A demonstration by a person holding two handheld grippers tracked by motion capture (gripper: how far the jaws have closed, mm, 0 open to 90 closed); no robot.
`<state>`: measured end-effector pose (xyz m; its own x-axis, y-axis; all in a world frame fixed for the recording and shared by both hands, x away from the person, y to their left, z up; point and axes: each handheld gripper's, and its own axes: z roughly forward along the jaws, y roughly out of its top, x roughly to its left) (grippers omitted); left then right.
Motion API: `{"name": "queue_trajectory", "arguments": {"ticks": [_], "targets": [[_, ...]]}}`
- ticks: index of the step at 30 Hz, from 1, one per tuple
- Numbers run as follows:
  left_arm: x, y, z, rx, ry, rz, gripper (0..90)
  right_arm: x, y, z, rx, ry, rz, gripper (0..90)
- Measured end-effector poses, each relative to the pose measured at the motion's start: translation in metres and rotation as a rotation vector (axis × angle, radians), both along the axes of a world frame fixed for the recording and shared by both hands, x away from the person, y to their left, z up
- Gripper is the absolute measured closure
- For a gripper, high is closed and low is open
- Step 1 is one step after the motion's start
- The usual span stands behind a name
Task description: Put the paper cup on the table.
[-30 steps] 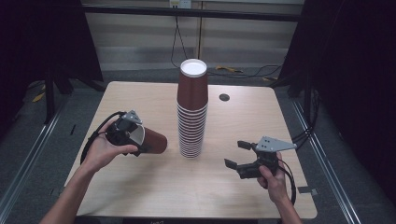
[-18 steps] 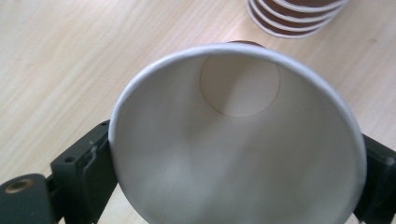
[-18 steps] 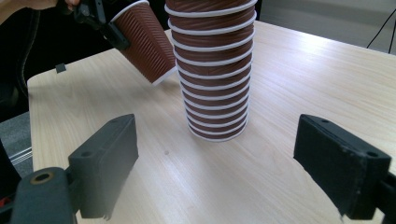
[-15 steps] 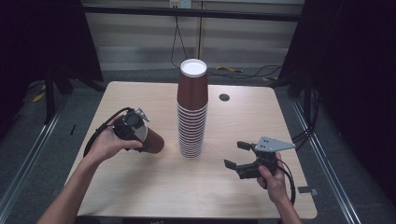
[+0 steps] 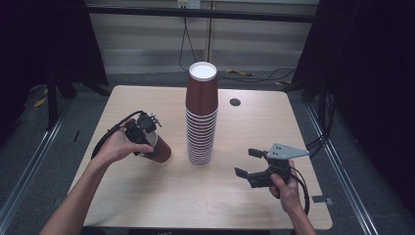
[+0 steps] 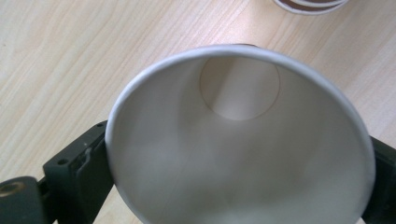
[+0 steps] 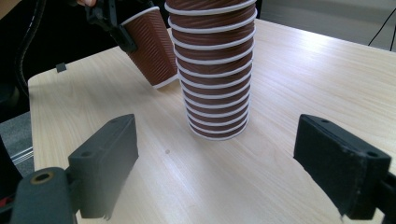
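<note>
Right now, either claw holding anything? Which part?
Left claw grips a single brown paper cup at its rim, tilted. Right claw is open, holding nothing.

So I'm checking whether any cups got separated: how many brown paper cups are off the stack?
1. A single brown ribbed paper cup is held tilted in the left tool, beside the tall stack of brown paper cups.

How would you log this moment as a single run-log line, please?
left gripper: shut on single cup, tilted | right gripper: open, empty | cup stack: upright, mid-table
</note>
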<state>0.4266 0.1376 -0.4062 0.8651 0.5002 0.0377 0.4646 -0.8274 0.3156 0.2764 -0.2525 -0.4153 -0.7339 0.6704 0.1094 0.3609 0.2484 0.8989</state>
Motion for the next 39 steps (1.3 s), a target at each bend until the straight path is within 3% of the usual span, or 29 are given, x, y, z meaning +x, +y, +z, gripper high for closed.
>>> {"name": "queue_trajectory", "arguments": {"ticks": [8, 10, 18, 24, 28, 31, 32, 37, 39], "targets": [[0.004, 0.0, -0.005, -0.082, -0.019, 0.023, 4.2, 0.001, 0.0, -0.002, 0.005, 0.008, 0.003, 13.6], [0.004, 0.0, -0.007, -0.093, -0.018, 0.036, 4.4, 0.001, 0.0, -0.002, 0.005, 0.009, 0.0, 13.6], [0.005, -0.003, -0.016, -0.127, -0.007, 0.01, 5.6, 0.001, 0.001, -0.003, 0.002, 0.012, 0.002, 13.6], [0.005, -0.001, -0.025, -0.165, -0.008, 0.027, 8.0, 0.002, 0.0, -0.002, 0.003, 0.011, 0.002, 13.6], [0.006, -0.001, -0.03, -0.155, -0.013, 0.003, 13.5, 0.001, 0.0, -0.002, 0.002, 0.01, -0.002, 13.6], [0.006, 0.001, -0.032, -0.182, -0.011, 0.016, 13.8, 0.001, 0.0, -0.002, 0.002, 0.009, -0.008, 13.6], [0.006, 0.002, -0.032, -0.177, -0.012, -0.003, 13.9, 0.001, 0.0, -0.002, 0.002, 0.011, -0.007, 13.6], [0.004, 0.007, -0.035, -0.201, -0.02, -0.004, 14.1, 0.001, 0.0, -0.002, 0.002, 0.011, -0.007, 13.6], [0.003, 0.009, -0.036, -0.23, -0.025, 0.009, 14.1, 0.001, 0.0, -0.002, 0.002, 0.011, -0.008, 13.6]]}}
